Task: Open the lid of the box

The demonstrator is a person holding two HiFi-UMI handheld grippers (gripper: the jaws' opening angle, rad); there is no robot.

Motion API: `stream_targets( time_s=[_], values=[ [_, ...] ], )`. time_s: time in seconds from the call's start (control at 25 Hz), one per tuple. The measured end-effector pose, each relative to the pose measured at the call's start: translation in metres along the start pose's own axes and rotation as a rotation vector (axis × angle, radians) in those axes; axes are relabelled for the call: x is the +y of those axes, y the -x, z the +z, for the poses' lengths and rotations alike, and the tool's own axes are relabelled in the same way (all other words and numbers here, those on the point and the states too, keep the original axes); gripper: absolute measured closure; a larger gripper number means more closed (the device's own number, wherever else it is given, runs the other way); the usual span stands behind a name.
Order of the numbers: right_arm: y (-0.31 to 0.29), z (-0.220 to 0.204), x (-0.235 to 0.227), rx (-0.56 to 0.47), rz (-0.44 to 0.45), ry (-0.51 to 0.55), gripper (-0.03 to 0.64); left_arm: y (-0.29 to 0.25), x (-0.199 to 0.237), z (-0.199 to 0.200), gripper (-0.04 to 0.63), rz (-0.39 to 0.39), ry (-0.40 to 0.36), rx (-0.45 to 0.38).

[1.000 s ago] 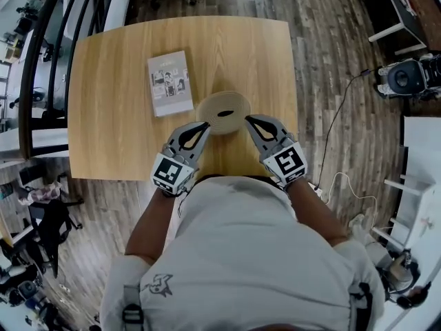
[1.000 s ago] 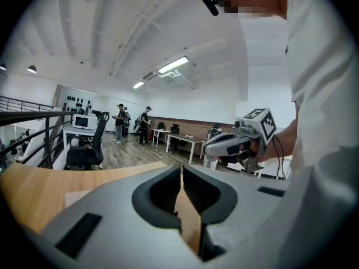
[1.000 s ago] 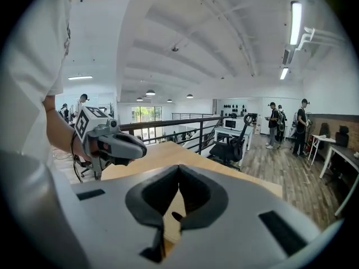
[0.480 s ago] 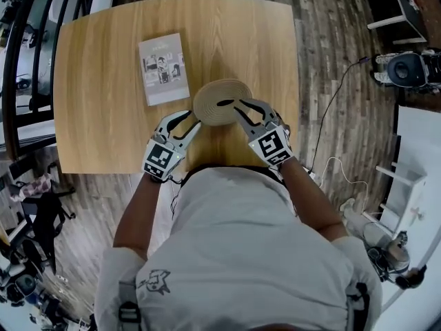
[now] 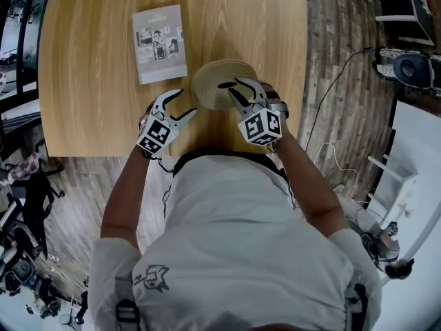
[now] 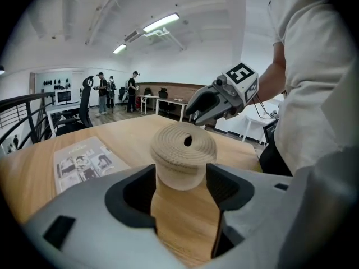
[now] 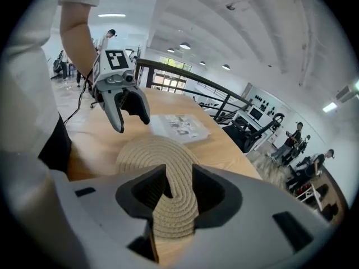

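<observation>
1. The woven box (image 5: 215, 83) stands on the desk (image 5: 89, 67), just ahead of the left tool (image 5: 186, 102) and under the tips of the right tool (image 5: 229, 83). Its lid (image 7: 140, 150) is still on.
2. The left tool's jaws have just been opening and now stand wide, holding nothing. The box body is in line with the gap but not touched, probably so that the tool can steady it.
3. The right tool's jaws have also just been opening. The lid top near its hole (image 6: 187, 141) shows in the gap, but the pads are not pressing on it. I judge this tool is meant to take the lid.
4. A booklet (image 5: 159, 43) lies beyond the left tool, out of the way.
</observation>
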State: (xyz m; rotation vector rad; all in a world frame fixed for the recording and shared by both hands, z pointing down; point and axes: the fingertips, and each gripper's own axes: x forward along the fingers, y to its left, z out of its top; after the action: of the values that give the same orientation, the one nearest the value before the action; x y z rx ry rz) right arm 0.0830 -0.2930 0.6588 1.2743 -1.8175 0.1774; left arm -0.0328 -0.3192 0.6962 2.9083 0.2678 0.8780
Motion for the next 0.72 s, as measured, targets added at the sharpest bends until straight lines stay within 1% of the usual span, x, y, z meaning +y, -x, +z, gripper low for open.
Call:
stream_targets(
  time_s=[0.16,0.48,0.6,0.72],
  values=[
    [-0.014,-0.009,0.007,0.048,0.024,0.112,0.445,-0.015,0.000,-0.019,0.296,-0.031,-0.041,0.039],
    [-0.037,-0.019,0.019,0.113,0.066,0.252,0.423,-0.046,0.010,-0.036,0.258,-0.095,-0.112,0.084],
    [-0.045,-0.020,0.022,0.126,0.057,0.315,0.422,-0.057,0.015,-0.035,0.250,-0.104,-0.140,0.088],
    [-0.048,-0.019,0.022,0.136,0.023,0.362,0.422,-0.066,0.014,-0.035,0.247,-0.129,-0.139,0.097]
  ],
)
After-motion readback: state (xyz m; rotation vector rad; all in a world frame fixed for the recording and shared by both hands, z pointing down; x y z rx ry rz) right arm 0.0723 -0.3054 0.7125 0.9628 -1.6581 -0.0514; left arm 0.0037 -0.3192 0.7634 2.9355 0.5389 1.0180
